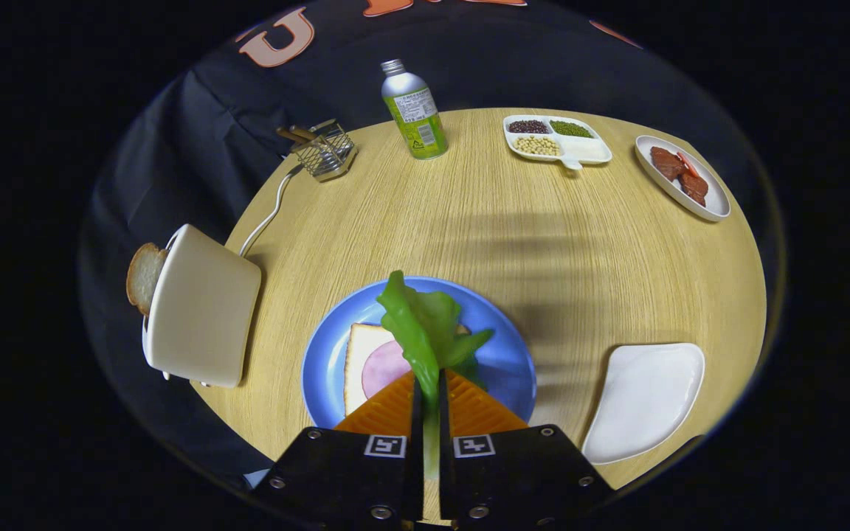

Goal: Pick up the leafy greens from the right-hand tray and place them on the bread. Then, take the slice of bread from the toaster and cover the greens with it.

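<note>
My gripper [429,385] is shut on the stem of the leafy greens [425,324], both fingers pressing it. The green leaf sticks out ahead of the fingertips and hangs over the blue plate [502,354]. On that plate lies a slice of bread [360,350] with a pink round of ham [383,366] on it, just left of the leaf and partly hidden by my fingers. To the left stands a cream toaster [200,310] with a slice of bread [143,276] poking out of its top. A bare white tray [646,398] lies to the right of the plate.
A green bottle [415,110] stands at the far side of the round wooden table [469,214]. Beside it are a wire basket [325,151], a divided dish of beans [556,139] and a white dish with meat [683,177]. The toaster's white cord [266,214] runs toward the basket.
</note>
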`<state>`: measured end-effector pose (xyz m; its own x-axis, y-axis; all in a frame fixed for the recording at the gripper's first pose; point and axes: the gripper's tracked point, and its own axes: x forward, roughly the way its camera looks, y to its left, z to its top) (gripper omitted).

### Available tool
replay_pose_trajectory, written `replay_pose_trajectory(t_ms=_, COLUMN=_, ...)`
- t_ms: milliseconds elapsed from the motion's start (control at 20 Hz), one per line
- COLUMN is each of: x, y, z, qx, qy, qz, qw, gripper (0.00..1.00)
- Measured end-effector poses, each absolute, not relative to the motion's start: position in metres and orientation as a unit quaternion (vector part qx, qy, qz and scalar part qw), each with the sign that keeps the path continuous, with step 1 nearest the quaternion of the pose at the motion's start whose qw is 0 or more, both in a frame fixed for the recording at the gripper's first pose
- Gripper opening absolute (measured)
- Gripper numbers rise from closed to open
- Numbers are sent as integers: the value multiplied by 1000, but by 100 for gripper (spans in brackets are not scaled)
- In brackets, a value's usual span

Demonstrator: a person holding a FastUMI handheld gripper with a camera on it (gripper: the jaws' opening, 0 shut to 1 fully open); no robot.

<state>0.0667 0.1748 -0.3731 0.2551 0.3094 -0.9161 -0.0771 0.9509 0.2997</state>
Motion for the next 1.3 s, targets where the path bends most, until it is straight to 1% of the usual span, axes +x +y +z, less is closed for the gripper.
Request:
replay_pose_trajectory(t_ms=250, x=61, y=202, z=-374, qx=107, qy=603, qz=144, qw=777, gripper=17)
replay_pose_trajectory(t_ms=350, x=59, y=209, z=-374, qx=106, qy=604, qz=152, qw=775, gripper=23)
replay_pose_trajectory(t_ms=400, x=59, y=212, z=-374, qx=104, qy=604, qz=156, qw=774, gripper=30)
replay_pose_trajectory(t_ms=450, x=58, y=215, z=-374, qx=105, qy=604, qz=159, qw=774, gripper=33)
replay_pose_trajectory(t_ms=500, x=58, y=219, z=-372, qx=106, qy=603, qz=163, qw=774, gripper=41)
replay_pose_trajectory(t_ms=550, x=59, y=221, z=-370, qx=106, qy=601, qz=164, qw=775, gripper=44)
replay_pose_trajectory(t_ms=600, x=61, y=222, z=-367, qx=103, qy=597, qz=165, qw=778, gripper=52)
replay_pose_trajectory(t_ms=650, x=63, y=221, z=-363, qx=97, qy=592, qz=164, qw=783, gripper=55)
replay_pose_trajectory(t_ms=700, x=65, y=221, z=-359, qx=92, qy=587, qz=161, qw=788, gripper=61)
replay_pose_trajectory(t_ms=750, x=68, y=222, z=-355, qx=89, qy=582, qz=160, qw=792, gripper=64)
replay_pose_trajectory(t_ms=800, x=70, y=222, z=-349, qx=87, qy=579, qz=155, qw=796, gripper=68)
replay_pose_trajectory(t_ms=850, x=72, y=224, z=-343, qx=85, qy=575, qz=153, qw=799, gripper=70)
replay_pose_trajectory(t_ms=900, x=74, y=227, z=-335, qx=84, qy=571, qz=153, qw=802, gripper=76)
replay_pose_trajectory(t_ms=950, x=76, y=232, z=-327, qx=82, qy=568, qz=155, qw=804, gripper=79)
replay_pose_trajectory(t_ms=1000, x=77, y=237, z=-317, qx=82, qy=563, qz=159, qw=807, gripper=83)
replay_pose_trajectory(t_ms=1100, x=78, y=251, z=-298, qx=82, qy=557, qz=166, qw=810, gripper=88)
replay_pose_trajectory(t_ms=1300, x=80, y=276, z=-265, qx=76, qy=544, qz=184, qw=815, gripper=89)
